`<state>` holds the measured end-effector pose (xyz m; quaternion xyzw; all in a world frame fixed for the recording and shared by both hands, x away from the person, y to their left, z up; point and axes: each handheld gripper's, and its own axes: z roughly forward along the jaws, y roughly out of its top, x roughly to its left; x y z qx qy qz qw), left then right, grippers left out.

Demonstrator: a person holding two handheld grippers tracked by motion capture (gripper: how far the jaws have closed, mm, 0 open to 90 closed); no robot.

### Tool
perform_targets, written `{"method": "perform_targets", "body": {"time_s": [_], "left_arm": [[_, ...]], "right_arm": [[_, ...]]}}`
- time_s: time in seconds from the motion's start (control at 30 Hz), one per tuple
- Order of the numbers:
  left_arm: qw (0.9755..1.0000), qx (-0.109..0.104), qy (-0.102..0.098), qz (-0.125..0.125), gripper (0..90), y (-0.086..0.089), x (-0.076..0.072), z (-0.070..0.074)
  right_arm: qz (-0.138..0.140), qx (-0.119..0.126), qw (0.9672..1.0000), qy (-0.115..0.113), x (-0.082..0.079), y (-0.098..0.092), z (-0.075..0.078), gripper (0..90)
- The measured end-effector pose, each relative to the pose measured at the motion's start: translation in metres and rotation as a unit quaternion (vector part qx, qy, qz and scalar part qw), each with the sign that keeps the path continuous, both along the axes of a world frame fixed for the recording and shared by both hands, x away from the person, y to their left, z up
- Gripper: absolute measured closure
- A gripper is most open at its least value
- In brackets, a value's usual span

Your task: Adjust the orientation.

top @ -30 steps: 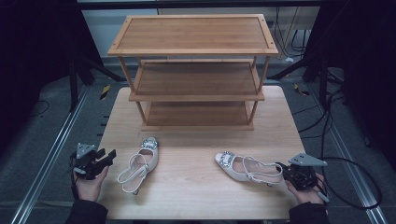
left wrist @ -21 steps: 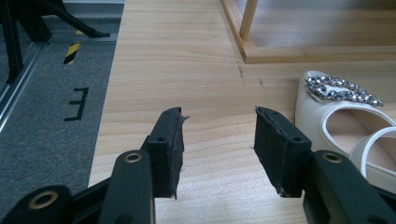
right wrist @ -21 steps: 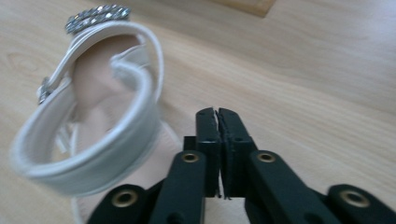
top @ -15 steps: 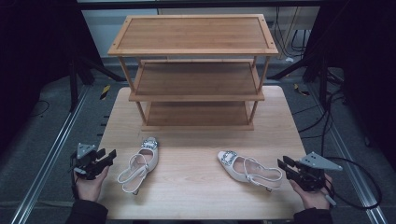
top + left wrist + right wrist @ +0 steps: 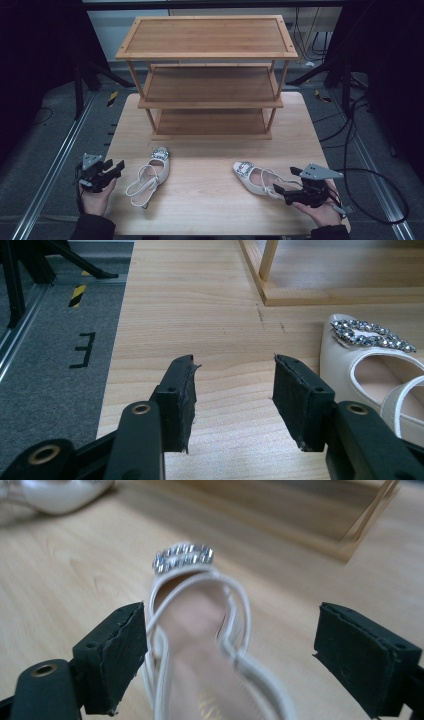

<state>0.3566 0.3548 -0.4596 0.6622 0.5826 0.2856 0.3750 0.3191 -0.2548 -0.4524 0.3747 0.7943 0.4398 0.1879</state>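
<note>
Left gripper at table's 8 o'clock edge, held in left hand; jaws apart at moderate width, nothing btwn them, hovering just over bare wood. In left gripper view, pads frame empty tabletop. Left shoe, a white slingback w/ rhinestone buckle, lies just beside at gripper's 3 o'clock, not touching; toe twd 12, heel strap twd 6. Same shoe at 3 o'clock edge of left gripper view, beside the right-hand jaw; contact w/ that jaw can't be told.

Wooden 3-tier shoe rack at table's 12 o'clock, all shelves bare; bottom corner of rack seen at 1 o'clock in left gripper view.

Right shoe, matching slingback, at table's 5 o'clock, toe twd 10, heel twd 4. Right gripper in right hand, at shoe's heel end, jaws wide apart. In right gripper view, shoe sits btwn the jaws, strap right against left-hand pad, clear gap to the other pad; not clamped. View blurred. Other shoe at 11 o'clock, rack at 1 o'clock.
</note>
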Motion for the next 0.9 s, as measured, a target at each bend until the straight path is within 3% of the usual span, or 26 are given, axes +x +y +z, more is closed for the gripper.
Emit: {"method": "perform_targets", "body": {"time_s": [0.2,0.6,0.83,0.87,0.9], "left_arm": [[1.0,0.002,0.001,-0.002,50.8,0.0,0.0,0.0],[1.0,0.002,0.004,-0.002,50.9,-0.001,0.001,-0.001],[1.0,0.002,0.005,-0.003,51.1,-0.001,0.001,-0.001],[1.0,0.003,0.005,-0.004,51.2,-0.001,0.002,-0.001],[1.0,0.003,0.005,-0.004,51.2,-0.002,0.002,-0.001]], "right_arm": [[0.03,-0.039,0.9985,0.026,0.001,0.004,-0.015,10.0],[0.078,-0.059,0.9926,0.071,0.007,0.01,-0.03,18.5],[0.082,-0.064,0.9916,0.076,0.012,0.012,-0.031,23.4],[0.085,-0.086,0.9896,0.078,0.015,0.015,-0.032,26.6],[0.085,-0.086,0.9896,0.078,0.015,0.015,-0.032,26.6]]}}
